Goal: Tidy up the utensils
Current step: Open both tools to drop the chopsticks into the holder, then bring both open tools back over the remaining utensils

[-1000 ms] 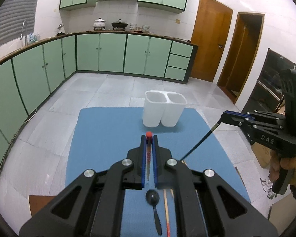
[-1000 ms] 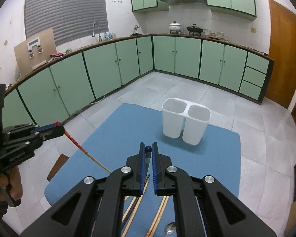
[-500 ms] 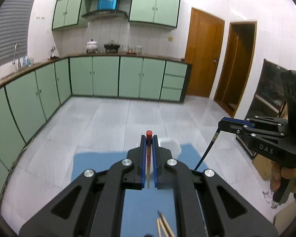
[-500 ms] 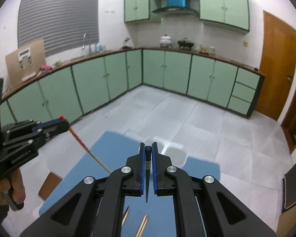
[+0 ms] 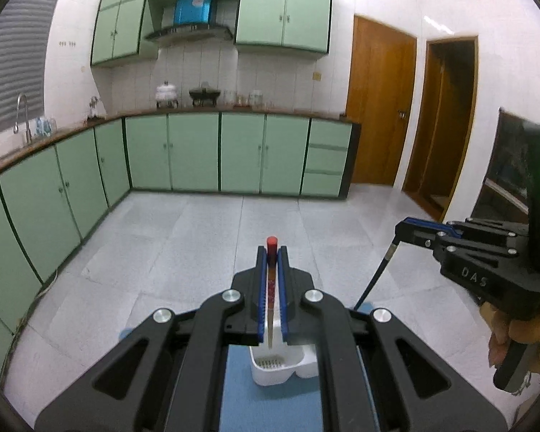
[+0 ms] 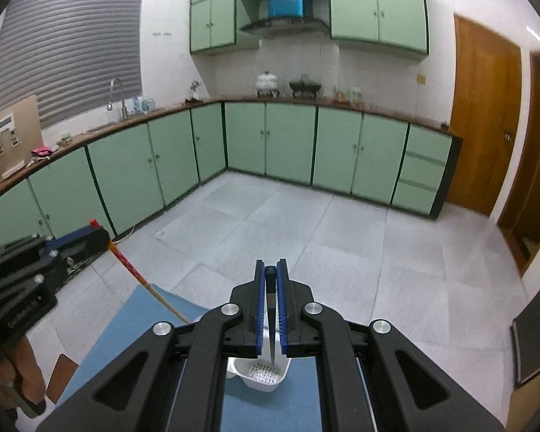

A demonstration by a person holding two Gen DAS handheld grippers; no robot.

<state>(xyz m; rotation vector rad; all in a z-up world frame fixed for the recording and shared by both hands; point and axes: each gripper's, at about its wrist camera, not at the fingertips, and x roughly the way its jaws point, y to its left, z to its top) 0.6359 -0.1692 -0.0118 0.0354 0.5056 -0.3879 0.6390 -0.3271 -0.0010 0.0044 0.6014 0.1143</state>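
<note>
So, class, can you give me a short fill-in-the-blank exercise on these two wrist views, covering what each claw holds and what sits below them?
1. The left claw is shut on a wooden chopstick with a ____ top.
2. The right claw grips a thin stick coloured ____.
3. Below both claws stands a white plastic two-compartment holder on a ____ mat.

Missing words: red; black; blue

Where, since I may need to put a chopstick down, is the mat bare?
The blue mat is bare left of the white holder and on its near side. Over the holder it is crowded: the red-tipped chopstick and black chopstick hang there.
</note>
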